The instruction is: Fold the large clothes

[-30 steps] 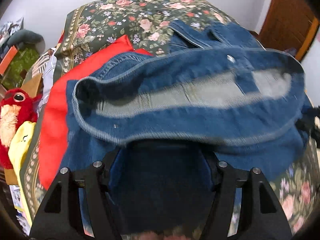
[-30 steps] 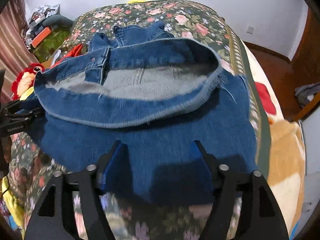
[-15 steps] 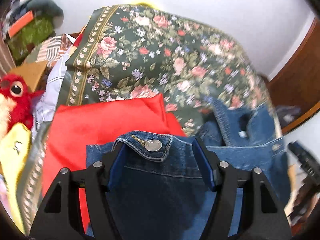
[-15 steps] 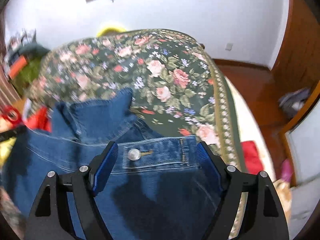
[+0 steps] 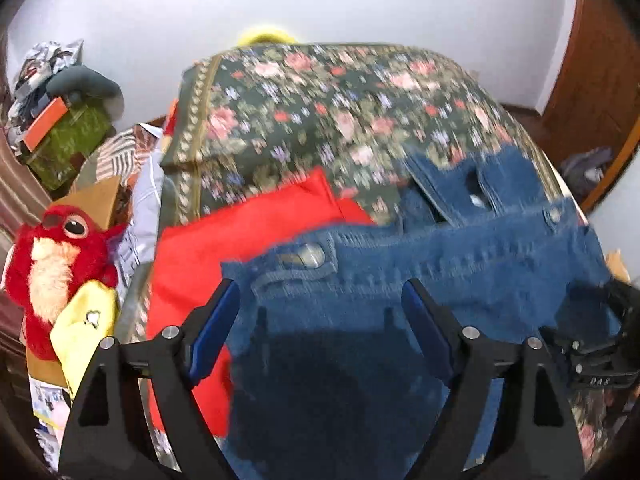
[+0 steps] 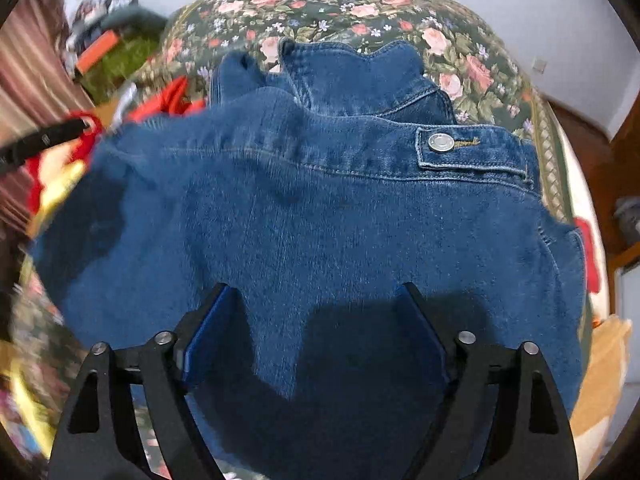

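Left gripper (image 5: pixel 320 300), seen from its own wrist camera, has its blue-padded fingers spread wide with nothing pinched, low over the denim jacket (image 5: pixel 420 280) on the floral bed (image 5: pixel 340 112); the hem band with its metal button (image 5: pixel 310 255) is doubled up toward the collar and partly covers a red garment (image 5: pixel 240 232), which reads as a fold just laid. From the right wrist camera, the right gripper (image 6: pixel 320 300) is likewise wide apart and empty, angled down over the jacket's smooth folded back, the hem tab (image 6: pixel 472 152) lying just below the collar (image 6: pixel 360 72).
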### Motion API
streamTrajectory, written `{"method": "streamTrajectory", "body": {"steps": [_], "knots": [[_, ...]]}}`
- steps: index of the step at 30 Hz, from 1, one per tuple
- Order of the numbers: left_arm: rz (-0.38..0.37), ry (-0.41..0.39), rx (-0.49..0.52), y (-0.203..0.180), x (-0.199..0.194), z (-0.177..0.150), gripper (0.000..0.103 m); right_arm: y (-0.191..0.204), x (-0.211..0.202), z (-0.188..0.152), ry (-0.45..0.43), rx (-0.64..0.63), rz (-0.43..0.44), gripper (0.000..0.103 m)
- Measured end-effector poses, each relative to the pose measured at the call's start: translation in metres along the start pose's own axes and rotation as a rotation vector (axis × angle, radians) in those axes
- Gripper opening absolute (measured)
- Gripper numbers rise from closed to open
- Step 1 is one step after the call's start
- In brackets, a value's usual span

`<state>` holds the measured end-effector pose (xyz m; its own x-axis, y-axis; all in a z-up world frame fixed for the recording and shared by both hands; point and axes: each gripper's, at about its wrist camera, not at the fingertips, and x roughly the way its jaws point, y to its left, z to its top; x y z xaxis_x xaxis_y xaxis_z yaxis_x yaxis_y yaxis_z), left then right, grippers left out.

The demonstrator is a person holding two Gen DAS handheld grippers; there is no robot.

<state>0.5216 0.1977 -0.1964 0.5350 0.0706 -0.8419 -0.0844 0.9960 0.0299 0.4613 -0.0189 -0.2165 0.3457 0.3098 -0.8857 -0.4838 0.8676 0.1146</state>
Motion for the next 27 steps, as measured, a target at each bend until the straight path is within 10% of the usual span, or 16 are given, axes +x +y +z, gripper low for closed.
{"method": "streamTrajectory", "body": {"steps": [8,13,27], "knots": [[-0.068,0.149,0.011,-0.023,0.021,-0.069,0.085,-0.022,-0.019,-0.027,0.038,0.023,0.002,0.091],[-0.010,0.093,-0.030,-0.014,0.010,-0.099,0.087,-0.021,-0.032,-0.049,0.047,-0.053,-0.133,0.091],[0.057,0.103,-0.121,0.023,-0.024,-0.162,0.095,-0.036,-0.059,-0.090,0.069,0.015,-0.161,0.093]]}}
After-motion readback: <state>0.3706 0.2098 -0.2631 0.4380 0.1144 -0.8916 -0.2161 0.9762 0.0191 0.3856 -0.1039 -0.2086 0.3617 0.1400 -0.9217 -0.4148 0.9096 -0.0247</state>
